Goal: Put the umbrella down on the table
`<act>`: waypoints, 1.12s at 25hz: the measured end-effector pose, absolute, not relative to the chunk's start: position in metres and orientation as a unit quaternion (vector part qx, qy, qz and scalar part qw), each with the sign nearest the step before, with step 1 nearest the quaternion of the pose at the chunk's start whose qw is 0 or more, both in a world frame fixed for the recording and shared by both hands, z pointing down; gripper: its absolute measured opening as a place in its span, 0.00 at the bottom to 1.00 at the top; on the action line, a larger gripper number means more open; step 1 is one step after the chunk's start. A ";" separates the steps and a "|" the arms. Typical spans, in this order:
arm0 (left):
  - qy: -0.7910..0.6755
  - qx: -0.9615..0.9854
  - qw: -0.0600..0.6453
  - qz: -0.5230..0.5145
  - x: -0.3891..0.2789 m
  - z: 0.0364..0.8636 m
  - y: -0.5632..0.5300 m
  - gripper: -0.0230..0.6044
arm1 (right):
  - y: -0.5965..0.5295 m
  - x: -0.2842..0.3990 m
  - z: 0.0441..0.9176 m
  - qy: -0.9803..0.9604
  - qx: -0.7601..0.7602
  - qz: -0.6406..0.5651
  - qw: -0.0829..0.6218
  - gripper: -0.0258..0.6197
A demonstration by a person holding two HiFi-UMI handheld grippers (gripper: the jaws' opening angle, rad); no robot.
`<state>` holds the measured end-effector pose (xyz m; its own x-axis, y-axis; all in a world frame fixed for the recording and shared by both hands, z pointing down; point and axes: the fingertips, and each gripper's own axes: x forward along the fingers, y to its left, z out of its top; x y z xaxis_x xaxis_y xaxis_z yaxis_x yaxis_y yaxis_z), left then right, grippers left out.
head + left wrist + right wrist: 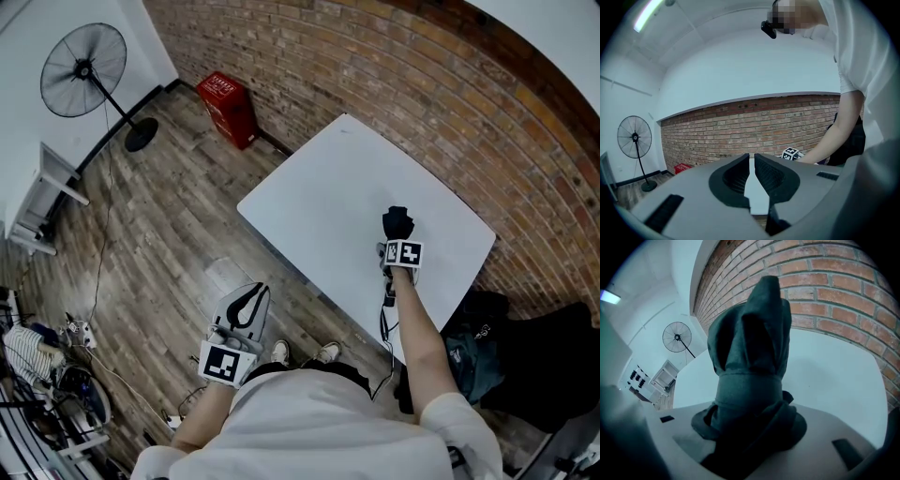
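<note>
**A:** Where's the umbrella (749, 357)?

**B:** It's in the right gripper (398, 232), out over the white table (337, 187), toward the edge nearest the person holding it. It's folded up, dark cloth, with its strap (749, 390) wrapped round the middle.

**A:** Properly gripped, or just resting there?

**B:** Gripped. The 2 jaws are closed on the lower part of the bundle. The cloth bulges out on both sides of them, and the rest of the umbrella sticks out past the tips. The gripper is tipped down toward the tabletop. From where I stand I can't tell whether the umbrella's far end touches the table.

**A:** And the other hand?

**B:** The left gripper (752, 159) is off the table's near-left edge, over the wooden floor (169, 225), held roughly level. Its jaws stand narrow, with only a thin slit between them and nothing in it.

**A:** How do you tell the 2 grippers apart?

**B:** By the arms. Each gripper carries a marker cube, the right one's (404, 253) just behind the umbrella and the left one's (225, 364) close to the person's body.

**A:** What's around the table?

**B:** A brick wall (394, 66) runs along its far side. 1 red box (228, 110) stands on the floor against that wall, off the table's left corner. 1 black pedestal fan (84, 70) stands further left, by the white wall. A black bag (534, 352) sits on the floor at the table's right side, just beside the person's right arm (422, 328).
</note>
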<state>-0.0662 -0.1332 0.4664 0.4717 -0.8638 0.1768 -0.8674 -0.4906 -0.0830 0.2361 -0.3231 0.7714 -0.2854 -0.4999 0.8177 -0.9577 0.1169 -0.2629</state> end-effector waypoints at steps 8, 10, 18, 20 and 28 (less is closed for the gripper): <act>-0.513 0.852 0.015 0.102 -0.070 0.470 -0.130 0.12 | -0.328 0.245 0.785 -0.675 0.541 0.414 0.282 0.40; -0.515 0.851 0.018 0.103 -0.072 0.471 -0.129 0.12 | -0.328 0.247 0.786 -0.671 0.546 0.415 0.283 0.40; -0.513 0.852 0.023 0.104 -0.072 0.476 -0.130 0.12 | -0.329 0.242 0.788 -0.668 0.557 0.399 0.291 0.43; -0.511 0.853 0.023 0.102 -0.071 0.475 -0.131 0.12 | -0.329 0.240 0.788 -0.664 0.561 0.390 0.303 0.44; -0.512 0.852 0.026 0.106 -0.078 0.476 -0.122 0.12 | -0.325 0.234 0.788 -0.652 0.578 0.352 0.342 0.51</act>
